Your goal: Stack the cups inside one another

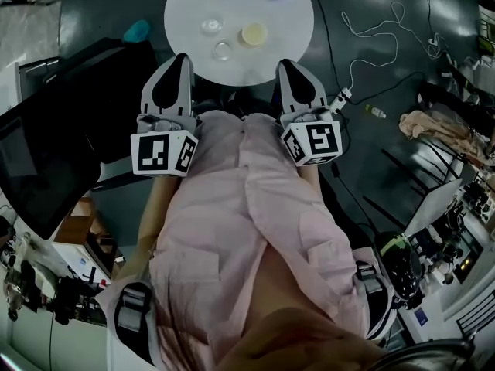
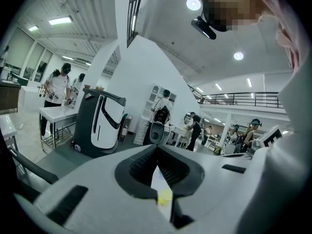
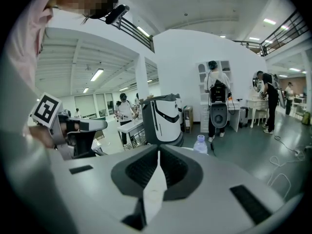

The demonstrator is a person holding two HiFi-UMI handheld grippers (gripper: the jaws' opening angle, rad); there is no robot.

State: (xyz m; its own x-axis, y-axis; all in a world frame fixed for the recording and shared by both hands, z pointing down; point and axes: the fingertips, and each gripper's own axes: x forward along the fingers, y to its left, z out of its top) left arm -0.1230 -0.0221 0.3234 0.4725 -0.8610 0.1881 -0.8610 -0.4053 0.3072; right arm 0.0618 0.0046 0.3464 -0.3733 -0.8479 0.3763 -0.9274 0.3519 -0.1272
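Your left tool point(image 1: 182, 59) and right tool point(image 1: 284, 63) are pressed together, empty (approach step, I judge); next, spread one around a cup point(image 1: 223, 50) on the desk point(image 1: 285, 43).

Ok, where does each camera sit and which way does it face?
Head view: on the person's head, looking steeply down at the round white table; pink-shirted torso, left hand-held gripper and right hand-held gripper show.
Left gripper view: on the left hand-held gripper, looking along its shut jaws into the hall.
Right gripper view: on the right hand-held gripper, facing likewise; left marker cube shows.
Shared: both gripper views show the black-and-white machine.
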